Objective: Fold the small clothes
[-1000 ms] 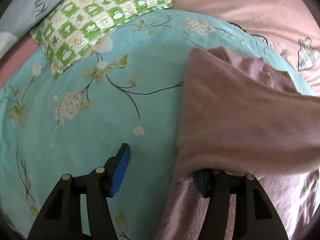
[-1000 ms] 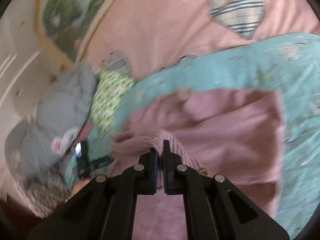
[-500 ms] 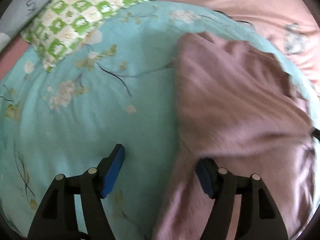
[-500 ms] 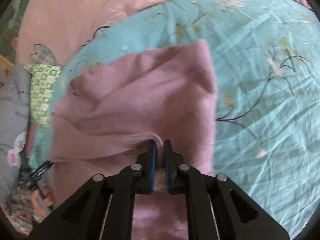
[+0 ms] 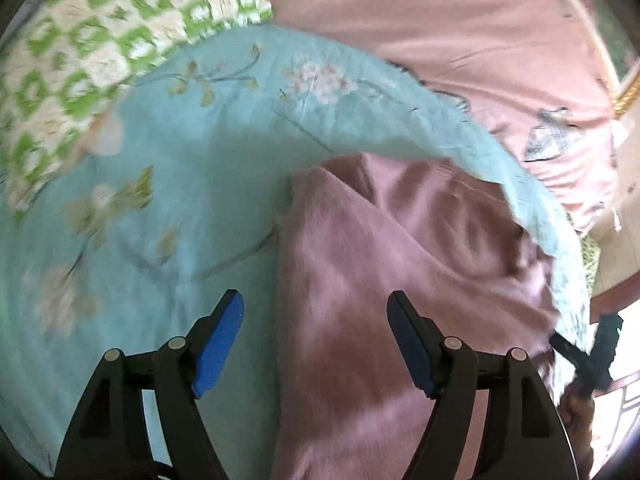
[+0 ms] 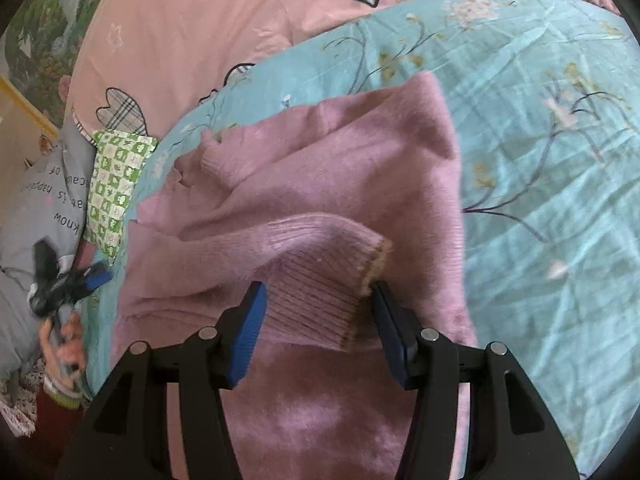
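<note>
A small mauve-pink knit sweater [image 6: 320, 184] lies on the turquoise floral sheet [image 6: 540, 152]. One sleeve is laid across the body, and its ribbed cuff [image 6: 324, 280] rests between the fingers of my right gripper [image 6: 318, 330], which is open. In the left wrist view the sweater [image 5: 400, 264] fills the lower right. My left gripper [image 5: 316, 340] is open over the sweater's left edge, holding nothing. The left gripper also shows small and blurred at the left edge of the right wrist view [image 6: 68, 280].
A green-and-white checked cushion [image 5: 100, 52] lies at the far left of the sheet. A pink duvet with plaid hearts [image 6: 200, 20] lies beyond the sheet. A grey printed pillow [image 6: 40, 200] sits at the left. The sheet's right edge [image 5: 560, 232] drops off near the floor.
My right gripper has opened and let go of the sleeve cuff, which now lies across the sweater body. My left gripper stays open and has moved right over the sweater's edge.
</note>
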A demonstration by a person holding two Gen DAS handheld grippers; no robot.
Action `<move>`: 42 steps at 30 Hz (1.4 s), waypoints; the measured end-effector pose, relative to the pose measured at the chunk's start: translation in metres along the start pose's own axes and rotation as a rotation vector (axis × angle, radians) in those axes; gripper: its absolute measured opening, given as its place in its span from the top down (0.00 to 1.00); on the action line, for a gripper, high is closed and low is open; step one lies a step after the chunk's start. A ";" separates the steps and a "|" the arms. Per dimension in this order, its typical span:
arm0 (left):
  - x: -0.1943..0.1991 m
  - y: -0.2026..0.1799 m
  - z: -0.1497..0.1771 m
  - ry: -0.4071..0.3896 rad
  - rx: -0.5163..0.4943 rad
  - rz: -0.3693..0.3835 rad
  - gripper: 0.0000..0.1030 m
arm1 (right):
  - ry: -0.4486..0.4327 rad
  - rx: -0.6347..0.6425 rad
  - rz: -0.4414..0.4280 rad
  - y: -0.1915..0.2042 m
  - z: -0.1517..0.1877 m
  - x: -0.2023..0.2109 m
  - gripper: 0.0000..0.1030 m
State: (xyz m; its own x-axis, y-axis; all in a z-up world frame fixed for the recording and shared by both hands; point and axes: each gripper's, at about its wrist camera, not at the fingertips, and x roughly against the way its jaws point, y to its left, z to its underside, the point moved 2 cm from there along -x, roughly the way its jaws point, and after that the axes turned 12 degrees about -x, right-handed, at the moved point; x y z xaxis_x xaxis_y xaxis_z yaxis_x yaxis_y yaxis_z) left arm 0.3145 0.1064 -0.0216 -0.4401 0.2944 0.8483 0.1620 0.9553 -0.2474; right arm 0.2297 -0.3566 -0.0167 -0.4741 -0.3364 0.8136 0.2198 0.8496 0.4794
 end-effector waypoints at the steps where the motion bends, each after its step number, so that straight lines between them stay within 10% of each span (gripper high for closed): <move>1: -0.011 0.002 -0.005 0.011 0.006 -0.007 0.28 | 0.000 0.003 0.003 0.001 0.000 -0.003 0.46; 3: -0.030 0.008 -0.011 0.032 0.016 -0.012 0.28 | -0.004 0.009 -0.003 0.001 0.000 -0.005 0.59; 4: -0.040 0.010 -0.015 0.042 0.021 -0.017 0.31 | 0.002 0.010 -0.009 0.001 0.001 -0.008 0.83; 7: -0.039 0.004 -0.019 -0.026 -0.005 -0.089 0.92 | 0.005 -0.014 -0.023 -0.001 -0.001 -0.008 0.93; 12: -0.013 -0.003 -0.016 -0.116 0.005 -0.178 0.93 | -0.089 -0.054 -0.185 0.012 -0.009 0.037 0.94; 15: -0.016 0.005 -0.015 -0.110 0.037 -0.194 0.93 | -0.058 -0.052 -0.099 0.005 -0.014 0.039 0.94; 21: -0.018 0.006 -0.008 -0.063 0.025 -0.176 0.80 | 0.042 -0.024 0.144 -0.010 -0.001 0.002 0.87; 25: 0.014 0.004 -0.011 -0.093 -0.077 -0.146 0.50 | -0.065 0.056 0.131 0.013 -0.011 0.030 0.65; 30: 0.022 -0.020 -0.041 -0.095 -0.217 -0.127 0.42 | -0.089 0.241 0.105 0.058 -0.057 0.017 0.52; 42: -0.096 -0.071 -0.101 0.104 -0.566 -0.244 0.26 | 0.072 0.634 0.208 0.098 -0.127 -0.105 0.34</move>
State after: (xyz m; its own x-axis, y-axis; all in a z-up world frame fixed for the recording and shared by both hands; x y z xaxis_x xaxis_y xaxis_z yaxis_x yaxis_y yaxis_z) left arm 0.4348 0.0078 -0.0377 -0.4397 0.0380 0.8973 0.5231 0.8230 0.2215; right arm 0.4095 -0.2897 -0.0136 -0.4129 -0.1479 0.8987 -0.2534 0.9664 0.0427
